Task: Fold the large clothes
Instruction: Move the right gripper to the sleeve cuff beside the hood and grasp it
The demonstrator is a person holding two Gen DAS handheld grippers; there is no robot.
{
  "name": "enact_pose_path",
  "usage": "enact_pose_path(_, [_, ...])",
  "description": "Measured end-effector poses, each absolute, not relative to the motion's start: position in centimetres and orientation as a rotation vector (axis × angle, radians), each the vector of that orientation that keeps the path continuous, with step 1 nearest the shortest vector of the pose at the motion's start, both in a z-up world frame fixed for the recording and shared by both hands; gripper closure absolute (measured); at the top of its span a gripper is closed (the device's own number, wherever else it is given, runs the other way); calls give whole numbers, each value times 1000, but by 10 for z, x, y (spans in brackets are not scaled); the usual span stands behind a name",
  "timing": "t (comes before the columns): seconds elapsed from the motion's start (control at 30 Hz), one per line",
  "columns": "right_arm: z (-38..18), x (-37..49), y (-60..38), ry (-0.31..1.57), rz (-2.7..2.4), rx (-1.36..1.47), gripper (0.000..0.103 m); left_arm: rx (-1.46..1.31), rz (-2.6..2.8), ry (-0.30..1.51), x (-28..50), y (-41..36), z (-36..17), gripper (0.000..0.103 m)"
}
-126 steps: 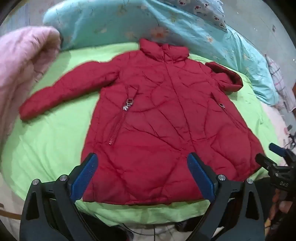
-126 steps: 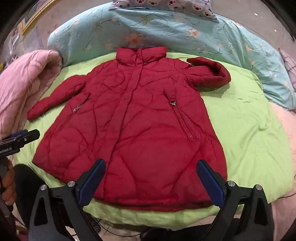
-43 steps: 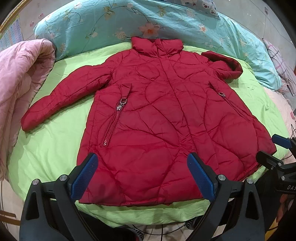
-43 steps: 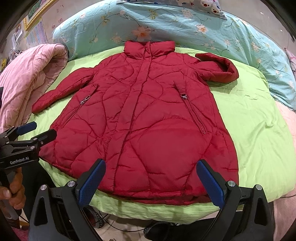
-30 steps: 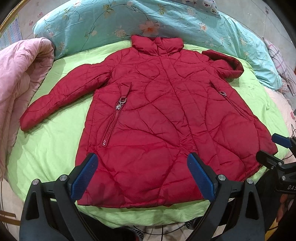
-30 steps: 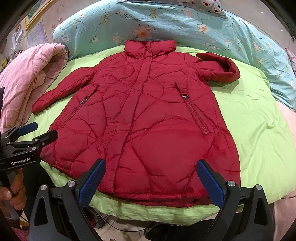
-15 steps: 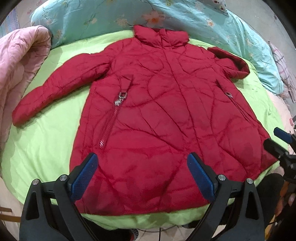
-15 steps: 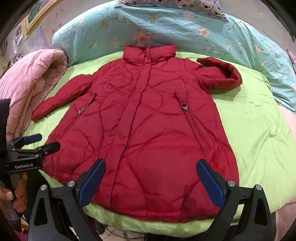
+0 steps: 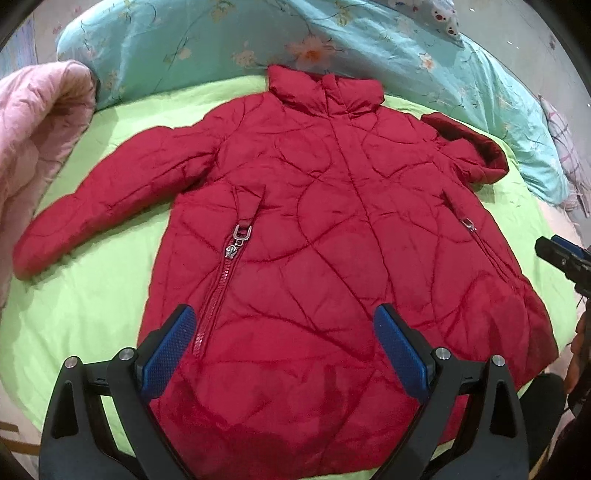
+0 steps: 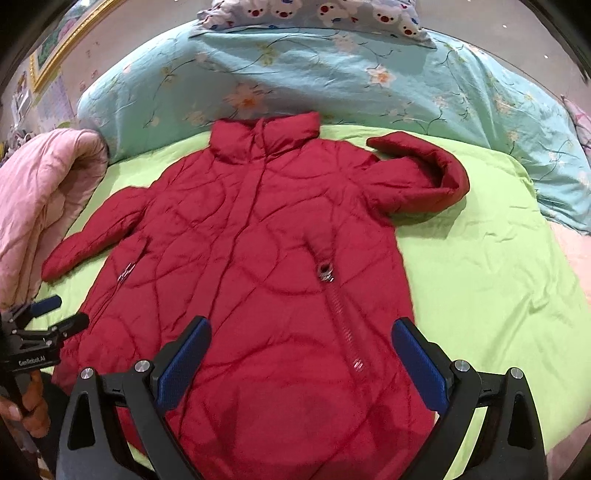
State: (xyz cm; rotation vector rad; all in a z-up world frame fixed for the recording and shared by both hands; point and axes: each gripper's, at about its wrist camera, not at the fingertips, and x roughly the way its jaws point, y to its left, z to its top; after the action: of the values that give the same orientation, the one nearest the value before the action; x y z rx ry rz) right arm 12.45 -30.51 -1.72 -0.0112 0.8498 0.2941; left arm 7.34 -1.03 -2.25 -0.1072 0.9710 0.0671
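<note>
Bedding fills both views: a lime-green sheet [image 9: 92, 295] covers the mattress and serves as the folding surface. Nearest the cameras, the left gripper [image 9: 284, 328] hangs over the hem on the coat's left-pocket side with its blue pads spread wide and nothing between them; the right gripper [image 10: 301, 341] hangs over the hem near the other pocket zip, equally spread and empty. Each one also shows at the edge of the other's view, so they flank the lower corners, which looks like a stance for taking the hem from both sides at once.

Beneath them lies the red quilted coat [image 9: 332, 240], front up and zipped, its hem toward the person and its collar [image 10: 264, 138] pointing away. That flat, spread layout suits a first fold. One sleeve [image 9: 107, 206] stretches straight out across the sheet toward the pink quilt [image 9: 33, 147] bunched at the side. The other sleeve [image 10: 421, 177] is already bent back on itself near the shoulder, cuff opening turned inward.

Farthest off, a turquoise floral duvet [image 10: 369, 77] is heaped behind the collar, with a bear-print pillow [image 10: 314, 11] above it.
</note>
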Motion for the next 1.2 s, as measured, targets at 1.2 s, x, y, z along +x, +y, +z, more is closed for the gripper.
enact_pose_path(1.2, [-42, 450, -373, 856, 20, -184, 7, -96, 65, 1036, 198, -4, -40, 5])
